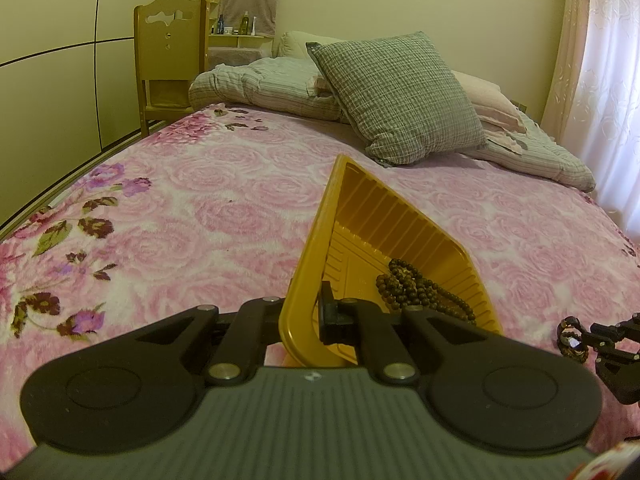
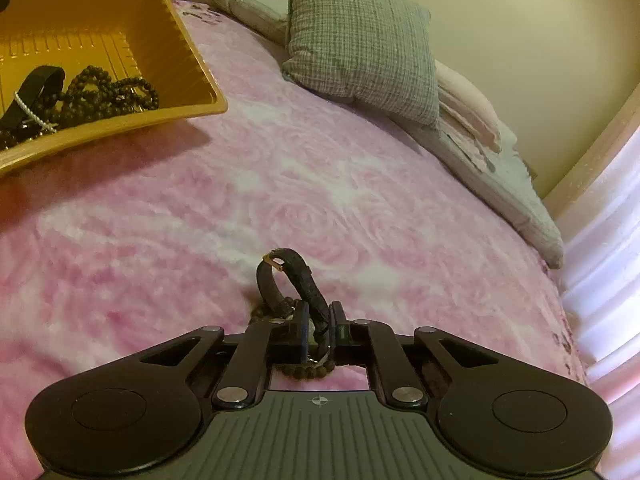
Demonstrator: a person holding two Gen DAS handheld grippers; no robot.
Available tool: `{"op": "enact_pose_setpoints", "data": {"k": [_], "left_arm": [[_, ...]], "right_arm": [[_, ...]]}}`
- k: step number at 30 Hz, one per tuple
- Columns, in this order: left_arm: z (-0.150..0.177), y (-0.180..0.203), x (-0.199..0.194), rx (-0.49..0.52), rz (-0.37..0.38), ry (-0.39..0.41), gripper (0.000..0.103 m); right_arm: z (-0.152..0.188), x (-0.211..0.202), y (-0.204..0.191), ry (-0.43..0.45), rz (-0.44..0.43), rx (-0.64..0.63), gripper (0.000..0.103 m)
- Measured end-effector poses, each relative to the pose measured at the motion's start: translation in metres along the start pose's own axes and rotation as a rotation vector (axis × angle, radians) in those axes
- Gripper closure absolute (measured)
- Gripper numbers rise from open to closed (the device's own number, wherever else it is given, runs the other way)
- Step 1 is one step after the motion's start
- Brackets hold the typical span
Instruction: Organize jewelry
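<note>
Right wrist view: watch strap point(image 2: 290, 284) looped upright in right gripper point(image 2: 318, 336).

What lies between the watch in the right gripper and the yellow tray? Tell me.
Only bare pink blanket, as the right wrist view shows: nothing lies between the watch and the yellow tray.

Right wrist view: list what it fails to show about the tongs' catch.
- Watch: face hidden between the right tongs; only the strap loop shows.
- Bead bracelet: mostly covered by the tongs.
- Yellow tray: left side cut off by the frame edge.
</note>
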State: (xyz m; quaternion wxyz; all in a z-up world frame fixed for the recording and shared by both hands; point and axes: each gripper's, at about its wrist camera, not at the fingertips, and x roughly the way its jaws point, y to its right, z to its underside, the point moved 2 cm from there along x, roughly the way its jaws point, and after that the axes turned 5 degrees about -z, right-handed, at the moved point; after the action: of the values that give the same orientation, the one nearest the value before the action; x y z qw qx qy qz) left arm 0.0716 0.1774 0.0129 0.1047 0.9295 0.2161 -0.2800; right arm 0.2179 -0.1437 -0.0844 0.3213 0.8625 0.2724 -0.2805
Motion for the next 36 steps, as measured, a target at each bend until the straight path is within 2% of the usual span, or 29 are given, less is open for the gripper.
{"op": "enact_pose_setpoints", "data": {"k": [6, 11, 15, 23, 30, 33, 36], "left_arm": [[0.000, -0.001, 0.000, -0.001, 0.001, 0.000, 0.097], [0.000, -0.001, 0.000, -0.001, 0.000, 0.000, 0.097], [0.000, -0.002, 0.001, -0.001, 0.001, 0.000, 0.097], [0.000, -0.001, 0.000, -0.001, 0.000, 0.001, 0.097], [-0.001, 0.000, 0.000, -0.003, 0.004, 0.004, 0.097], [-0.001, 0.003, -0.001, 0.001, 0.004, 0.006, 0.097], [-0.001, 0.003, -0.001, 0.000, 0.004, 0.006, 0.097]], "right_arm": [[-0.002, 0.019, -0.001, -0.026, 0.003, -0.037, 0.085], [-0.003, 0.024, 0.003, -0.017, -0.005, -0.026, 0.084], [-0.005, 0.009, 0.016, 0.043, -0.016, 0.076, 0.094], [-0.013, -0.032, 0.067, 0.162, -0.103, 0.394, 0.098], [-0.035, -0.058, 0.091, 0.224, -0.146, 0.487, 0.098], [-0.047, -0.066, 0.087, 0.245, -0.199, 0.512, 0.097], [-0.062, -0.066, 0.069, 0.249, -0.290, 0.519, 0.097]]}}
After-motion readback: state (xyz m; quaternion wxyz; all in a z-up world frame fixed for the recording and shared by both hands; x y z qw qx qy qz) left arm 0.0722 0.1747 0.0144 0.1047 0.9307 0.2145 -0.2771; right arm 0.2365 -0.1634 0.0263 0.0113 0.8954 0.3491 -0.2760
